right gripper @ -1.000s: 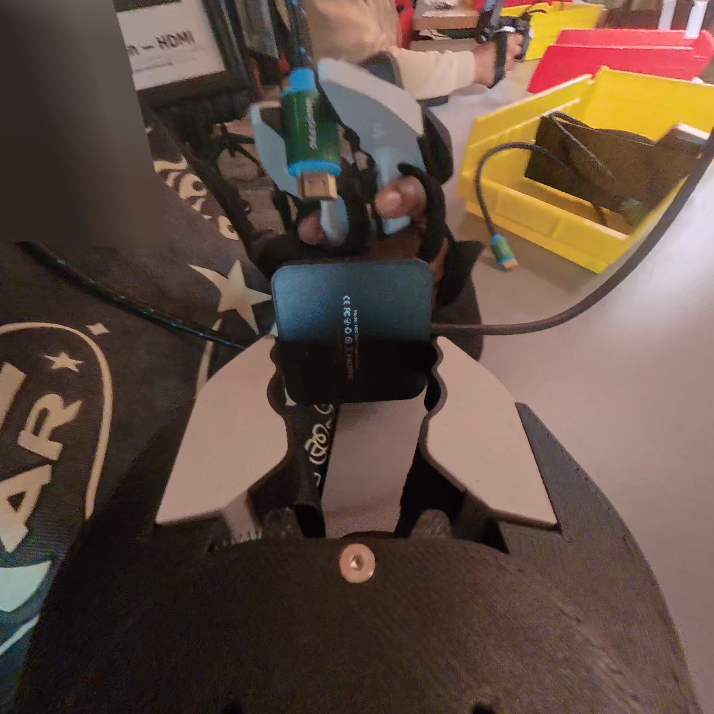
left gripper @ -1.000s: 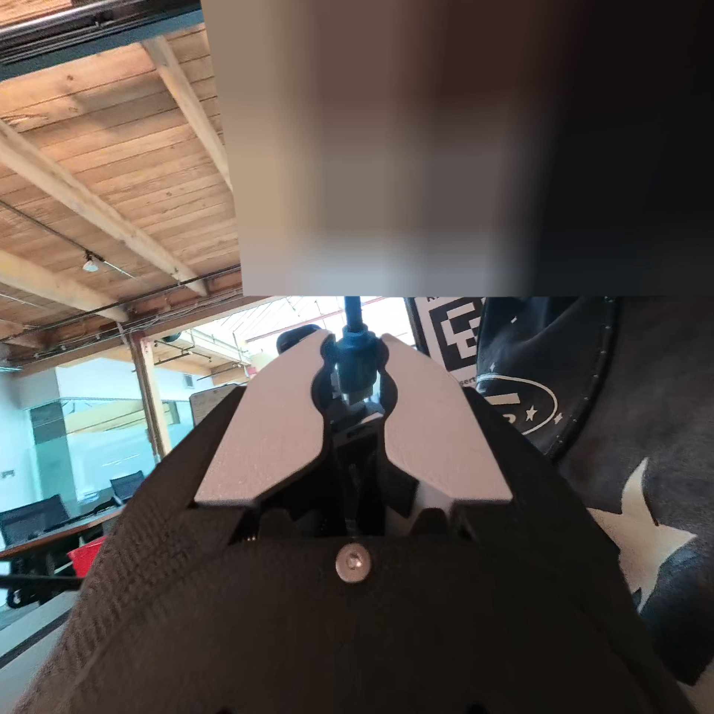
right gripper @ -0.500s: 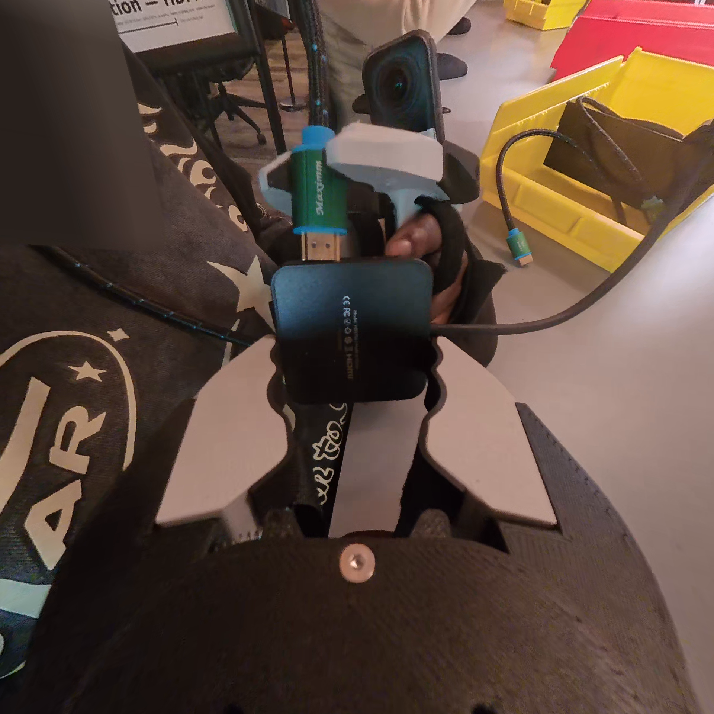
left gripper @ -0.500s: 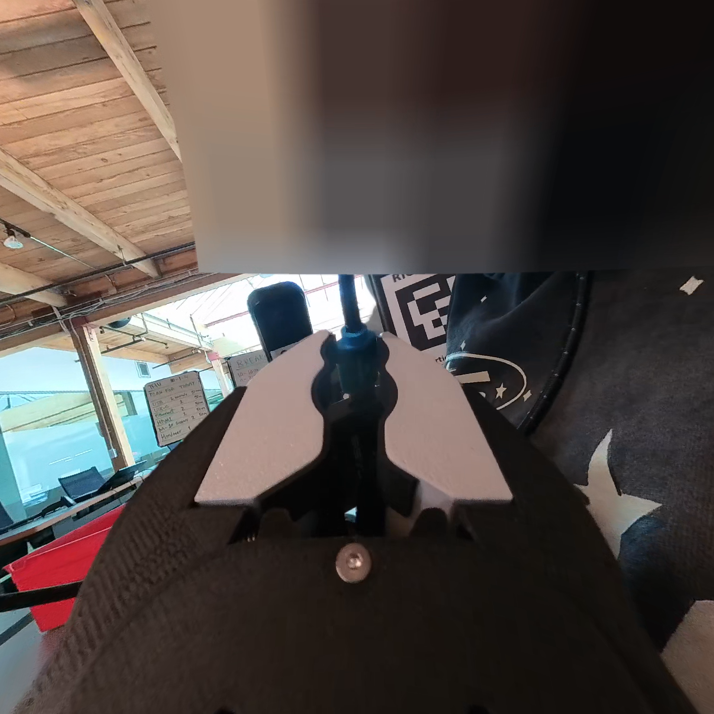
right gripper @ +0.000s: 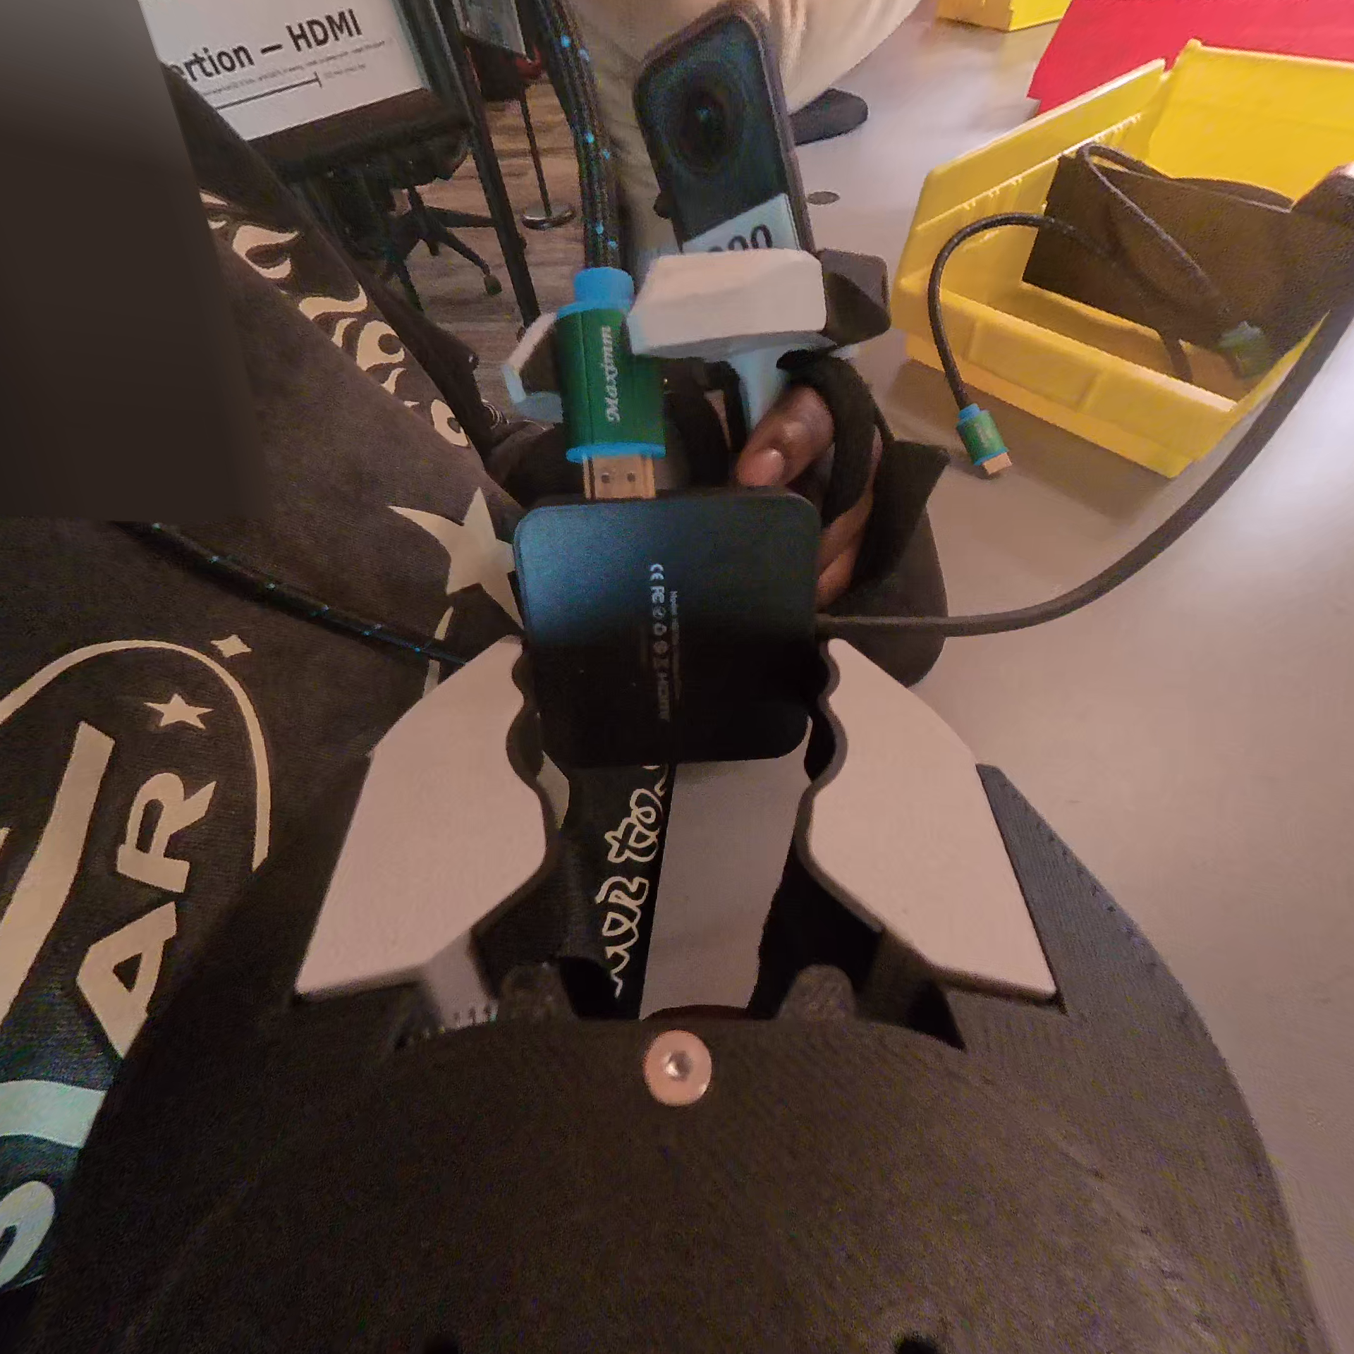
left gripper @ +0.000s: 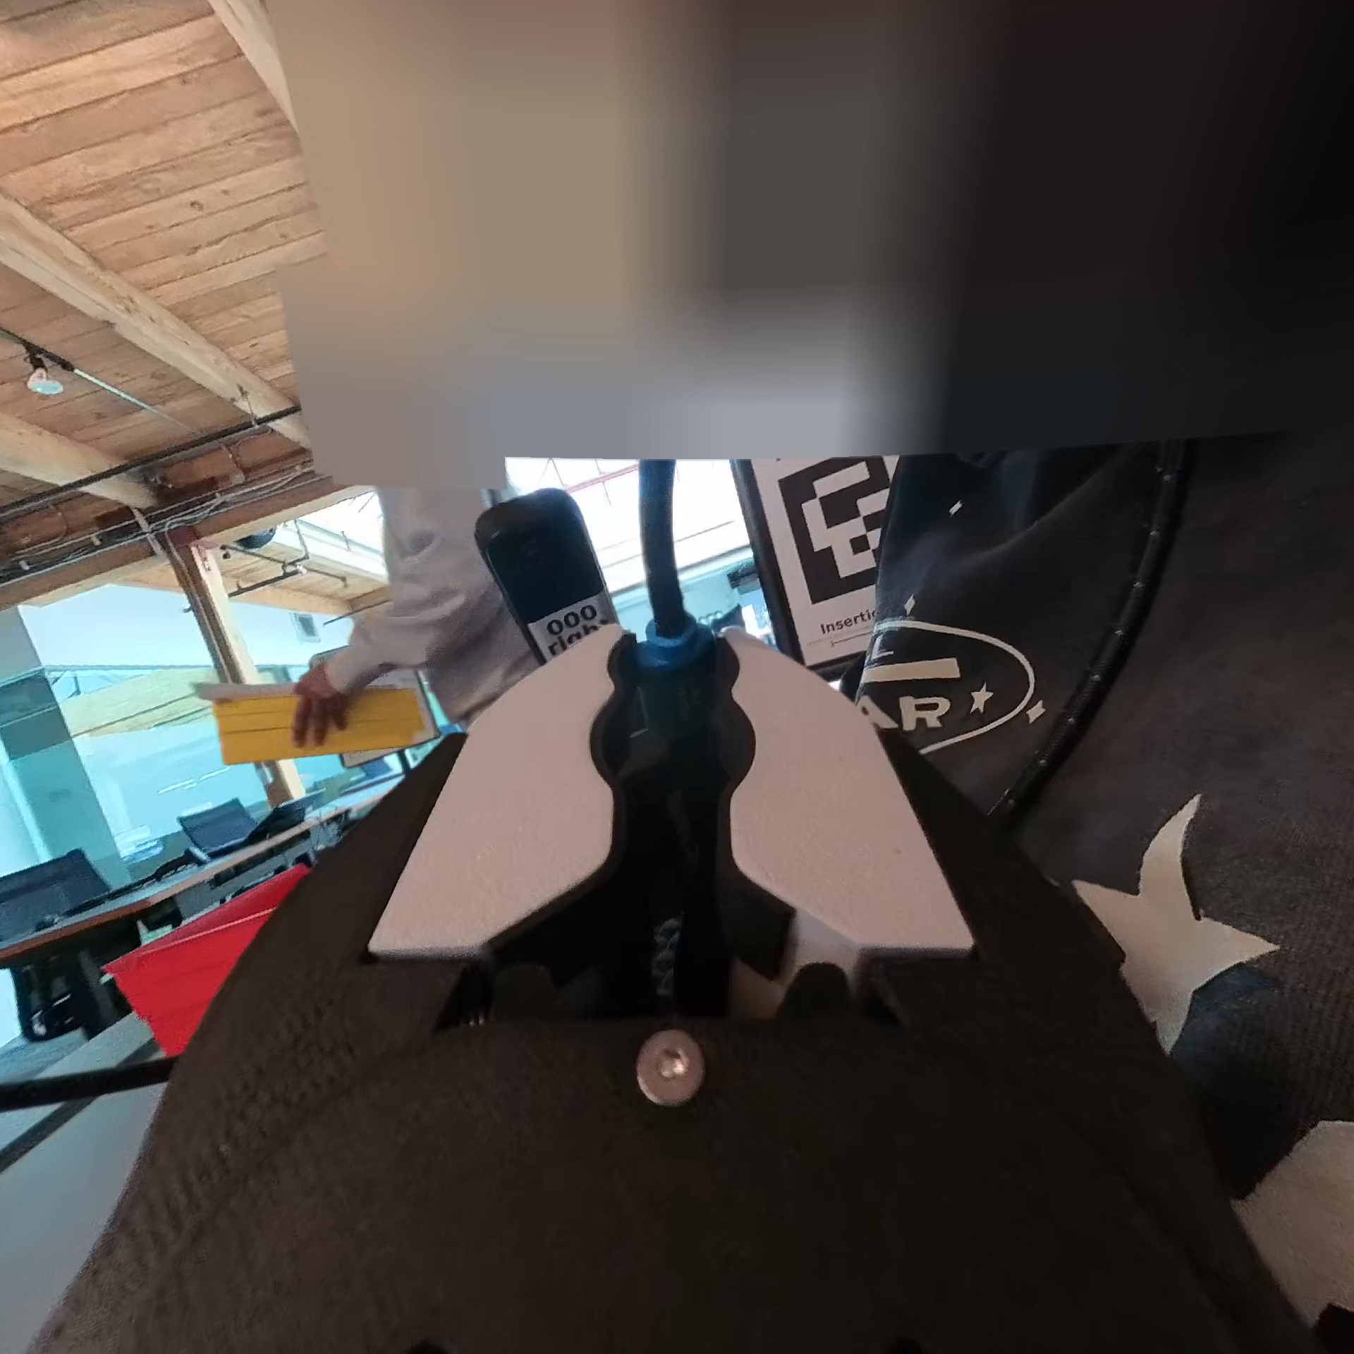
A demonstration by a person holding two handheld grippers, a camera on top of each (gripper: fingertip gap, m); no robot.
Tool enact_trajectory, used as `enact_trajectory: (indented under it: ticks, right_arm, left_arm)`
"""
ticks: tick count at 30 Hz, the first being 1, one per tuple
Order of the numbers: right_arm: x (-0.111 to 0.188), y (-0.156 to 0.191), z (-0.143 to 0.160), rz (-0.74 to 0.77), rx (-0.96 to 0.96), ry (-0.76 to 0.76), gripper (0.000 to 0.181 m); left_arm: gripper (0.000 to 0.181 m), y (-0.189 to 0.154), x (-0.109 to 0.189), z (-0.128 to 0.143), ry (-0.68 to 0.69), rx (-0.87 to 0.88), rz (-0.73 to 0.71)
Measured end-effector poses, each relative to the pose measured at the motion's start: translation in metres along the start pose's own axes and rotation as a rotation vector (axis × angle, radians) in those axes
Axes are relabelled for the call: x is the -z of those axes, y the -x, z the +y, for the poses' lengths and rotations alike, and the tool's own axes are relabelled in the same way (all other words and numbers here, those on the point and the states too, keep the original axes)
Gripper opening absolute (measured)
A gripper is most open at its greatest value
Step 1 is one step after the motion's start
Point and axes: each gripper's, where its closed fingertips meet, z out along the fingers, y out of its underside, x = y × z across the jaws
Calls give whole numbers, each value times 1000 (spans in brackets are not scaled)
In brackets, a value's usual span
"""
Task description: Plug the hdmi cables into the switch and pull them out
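Since a second ago: HDMI plug [right gripper: 614,392] brought down from clear above the switch [right gripper: 667,630] to its upper edge; gold tip now touching or just entering the edge at the left corner, depth of insertion not clear.

Right tool [right gripper: 670,678] clamped on the switch, grey fingers [right gripper: 454,798] pressed against both of its sides, dark flat body held face-up between them. Thin black lead [right gripper: 1026,619] running out of the switch's right side across the table [right gripper: 1099,733].

Left tool [left gripper: 672,659] closed narrow on the plug body, blue collar [left gripper: 670,648] showing just past the fingertips, black braided cable [left gripper: 659,557] rising beyond. In right wrist view, same tool seen head-on behind the switch, green plug shell pinched at its side, camera block [right gripper: 722,124] above.

Second HDMI cable [right gripper: 978,432] lying loose on the table, green-and-blue end just beside the yellow bin [right gripper: 1062,366]. Black pouch [right gripper: 1158,242] inside that bin. Red bin [left gripper: 198,967] low in left wrist view.
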Motion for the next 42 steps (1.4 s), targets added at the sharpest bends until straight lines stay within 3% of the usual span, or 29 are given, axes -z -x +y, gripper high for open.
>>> enact_trajectory:
  ticks: [8,22,35,39,42]
  right_arm:
    - [5,-6,21,56,-9,190,73]
    - [4,-8,13,14,-58,67,72]
    - [0,-4,12,67,-2,117,72]
    - [4,-3,1,101,15,72,72]
    - [-3,0,2,46,-13,15,72]
  left_arm:
    - [20,-1,3,21,199,105,48]
    - [19,5,4,18,143,114,8]
    - [20,-2,6,13,121,123,32]
    - [20,-3,6,6,91,87,21]
    - [20,-5,6,5,60,154,45]
